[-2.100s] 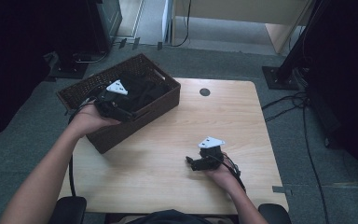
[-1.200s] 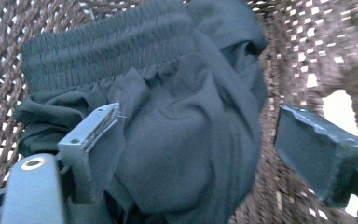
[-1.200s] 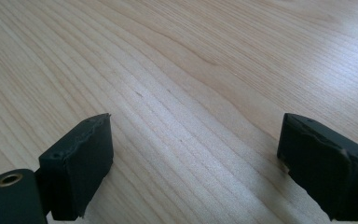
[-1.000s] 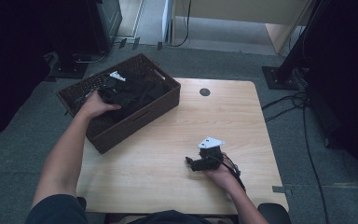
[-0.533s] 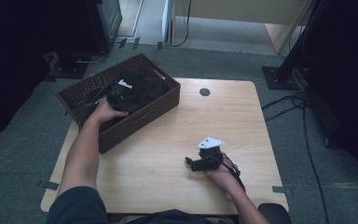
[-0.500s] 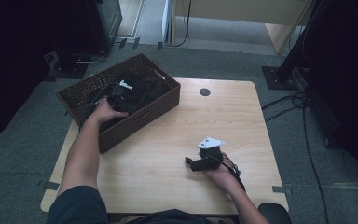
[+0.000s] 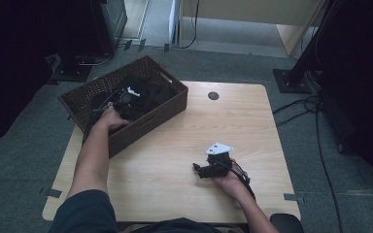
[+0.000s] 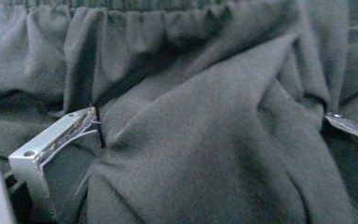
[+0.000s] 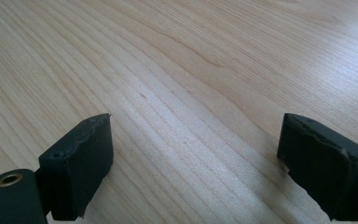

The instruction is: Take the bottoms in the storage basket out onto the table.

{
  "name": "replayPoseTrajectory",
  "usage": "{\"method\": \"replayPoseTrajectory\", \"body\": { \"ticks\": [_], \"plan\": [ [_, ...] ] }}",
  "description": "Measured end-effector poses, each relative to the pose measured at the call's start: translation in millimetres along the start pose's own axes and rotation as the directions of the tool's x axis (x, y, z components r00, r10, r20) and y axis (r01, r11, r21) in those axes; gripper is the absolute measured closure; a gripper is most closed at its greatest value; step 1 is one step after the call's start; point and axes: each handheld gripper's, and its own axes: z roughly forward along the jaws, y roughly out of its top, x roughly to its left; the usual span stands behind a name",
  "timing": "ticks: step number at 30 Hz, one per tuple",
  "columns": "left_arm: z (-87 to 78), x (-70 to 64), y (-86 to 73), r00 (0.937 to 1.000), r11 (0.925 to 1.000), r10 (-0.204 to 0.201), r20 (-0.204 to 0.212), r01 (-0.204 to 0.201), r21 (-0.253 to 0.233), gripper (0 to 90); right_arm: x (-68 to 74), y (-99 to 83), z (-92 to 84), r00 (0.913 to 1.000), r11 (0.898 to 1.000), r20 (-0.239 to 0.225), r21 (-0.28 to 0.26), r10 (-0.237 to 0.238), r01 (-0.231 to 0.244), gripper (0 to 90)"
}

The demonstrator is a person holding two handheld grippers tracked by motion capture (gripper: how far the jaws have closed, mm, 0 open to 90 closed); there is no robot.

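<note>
A brown wicker basket (image 7: 167, 109) stands at the table's back left corner with dark clothing (image 7: 145, 94) piled inside. My left gripper (image 7: 126, 97) is down in the basket, pressed into that clothing. In the left gripper view grey-black fabric (image 8: 223, 154) with an elastic waistband bulges between the two metal jaw faces, which stand wide apart, so the left gripper (image 8: 209, 121) is open. My right gripper (image 7: 197, 170) rests low on the wooden table (image 7: 175, 160) near the front right. It is open, its black pads (image 9: 77, 170) wide apart over bare wood.
A round black grommet (image 7: 213, 95) sits in the tabletop near the back edge. Cables (image 7: 315, 111) trail over the carpet to the right of the table. Dark stands and equipment ring the floor at the back and sides.
My left hand has reached farther into the basket and its gripper has sunk into the dark clothing. The right gripper has stayed where it was on the table.
</note>
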Motion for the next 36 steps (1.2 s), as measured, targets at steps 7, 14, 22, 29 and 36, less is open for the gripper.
{"method": "replayPoseTrajectory", "body": {
  "ticks": [7,14,22,29,36],
  "plan": [
    [-11.6,10.2,-1.6,0.9960,0.9991,-0.040,-0.080,0.039,-0.016,31.7,0.2,0.0,0.0,1.0000,1.000,0.001,0.000,0.001,-0.001,10.0],
    [-13.8,11.7,0.6,0.9963,0.9999,-0.012,-0.086,0.011,-0.013,56.9,0.2,0.0,0.0,1.0000,1.000,0.002,0.000,0.001,-0.001,10.0],
    [-24.1,20.0,8.6,0.9995,0.9995,-0.030,-0.004,0.030,0.008,65.7,-0.5,0.1,0.1,0.9999,1.000,0.010,-0.003,0.009,-0.009,11.3],
    [-35.3,27.1,11.2,0.9936,0.9950,-0.088,0.072,0.091,-0.041,67.3,-2.8,0.1,-0.5,0.9998,1.000,0.012,-0.008,0.015,-0.015,13.9],
    [-48.1,36.7,12.8,0.9709,0.9838,-0.175,0.163,0.179,-0.008,67.2,-6.6,-0.3,-1.3,0.9997,1.000,0.015,-0.009,0.020,-0.020,14.2]
  ]
}}
